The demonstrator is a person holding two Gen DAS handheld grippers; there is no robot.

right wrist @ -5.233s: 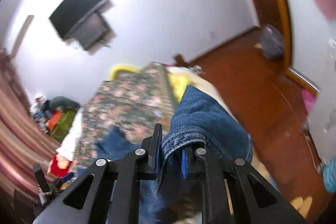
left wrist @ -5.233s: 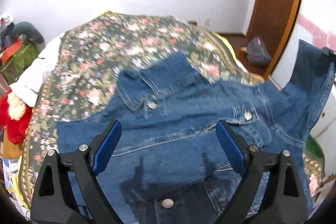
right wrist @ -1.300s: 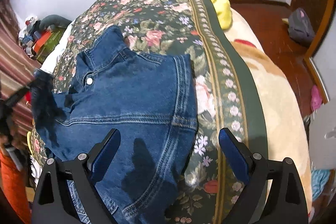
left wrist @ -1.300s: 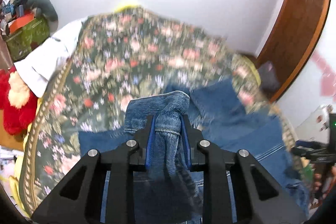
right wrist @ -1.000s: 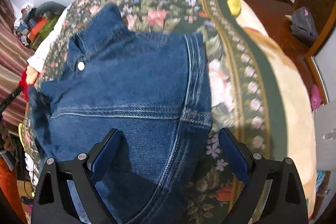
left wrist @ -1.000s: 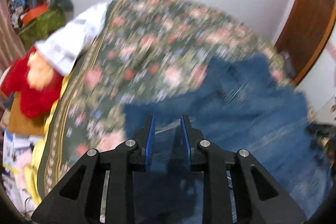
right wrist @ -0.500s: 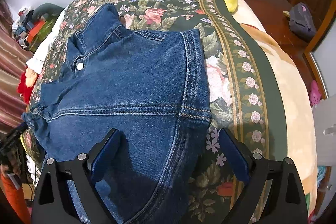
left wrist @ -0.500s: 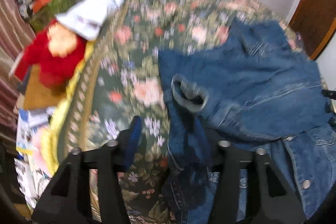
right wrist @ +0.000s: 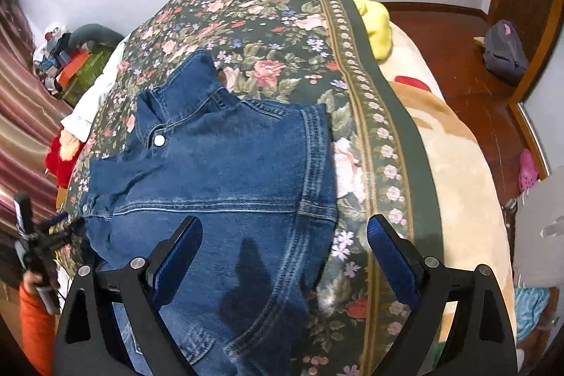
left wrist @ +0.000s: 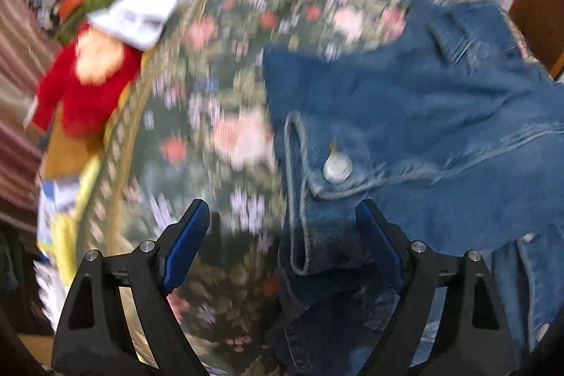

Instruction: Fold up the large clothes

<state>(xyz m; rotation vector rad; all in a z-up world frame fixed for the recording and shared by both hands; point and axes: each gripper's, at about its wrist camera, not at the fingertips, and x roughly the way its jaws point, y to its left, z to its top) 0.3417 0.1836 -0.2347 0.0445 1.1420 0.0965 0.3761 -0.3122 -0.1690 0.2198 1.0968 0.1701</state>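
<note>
A blue denim jacket [right wrist: 229, 171] lies spread on the floral bedspread [right wrist: 282, 23], collar toward the far end. In the left wrist view the jacket [left wrist: 423, 115] fills the right half. Its sleeve cuff [left wrist: 317, 199], with a metal button, lies loose between the fingers of my left gripper [left wrist: 282, 235], close to the right finger. That gripper's jaws are opening and the pads do not press the cloth. My right gripper [right wrist: 283, 252] hovers open above the jacket's lower back, holding nothing. The picture in the left wrist view is blurred.
A red plush toy [left wrist: 88, 83] and a white cloth [left wrist: 158, 9] sit at the bed's left side. A yellow pillow [right wrist: 377, 23] lies at the far right of the bed. A grey backpack [right wrist: 504, 55] rests on the wooden floor. An orange sleeve [right wrist: 31, 323] shows at the left.
My left gripper let go of the sleeve, spread its jaws and sank toward the bed. The cuff dropped onto the jacket's left edge. My right gripper rose slightly, still open.
</note>
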